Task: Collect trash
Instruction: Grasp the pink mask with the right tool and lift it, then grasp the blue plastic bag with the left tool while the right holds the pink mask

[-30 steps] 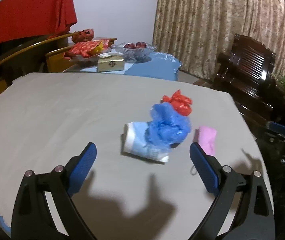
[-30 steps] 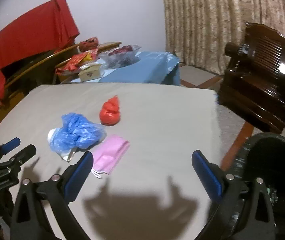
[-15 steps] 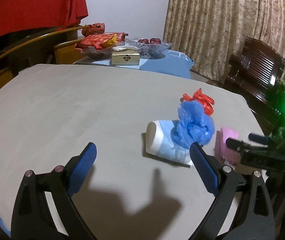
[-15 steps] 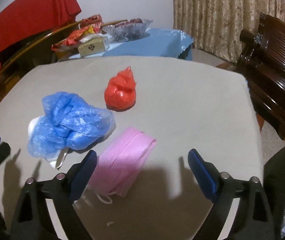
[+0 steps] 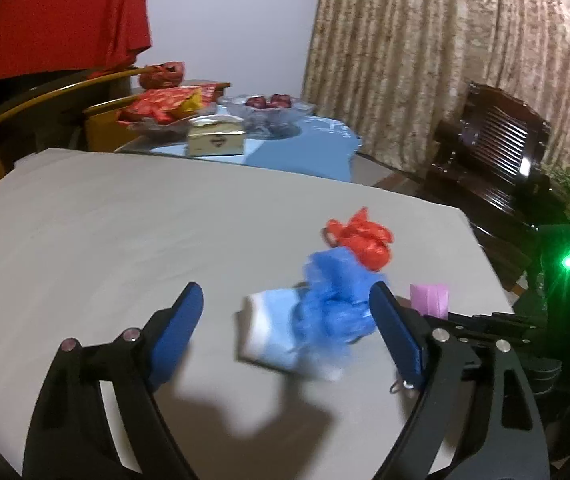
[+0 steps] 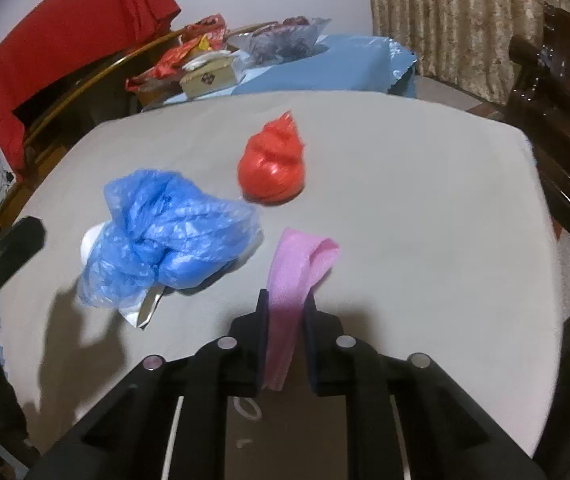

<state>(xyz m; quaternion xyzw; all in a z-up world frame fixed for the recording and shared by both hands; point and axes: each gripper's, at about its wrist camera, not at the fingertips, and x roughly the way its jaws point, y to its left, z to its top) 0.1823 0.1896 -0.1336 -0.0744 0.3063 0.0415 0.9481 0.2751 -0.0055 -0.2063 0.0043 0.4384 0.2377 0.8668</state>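
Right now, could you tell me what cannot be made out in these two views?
- White item under the blue bag: mostly covered in the right view, motion-blurred in the left view.
- Pink mask: its lower end is hidden between the shut right tongs; in the left view the left tongs finger covers most of it.
- Bin: not in either view.

No legible text, brand, number or sign is found in either view. The cream box [image 5: 215,135] on the far table, upper centre-left of the left wrist frame, carries a small dark emblem on its front face; its characters cannot be made out. The same box [image 6: 208,76] appears upper left of centre in the right wrist frame, again with an unreadable dark mark. The red snack packets [image 5: 161,105] beside it show pale printing, too blurred to read.
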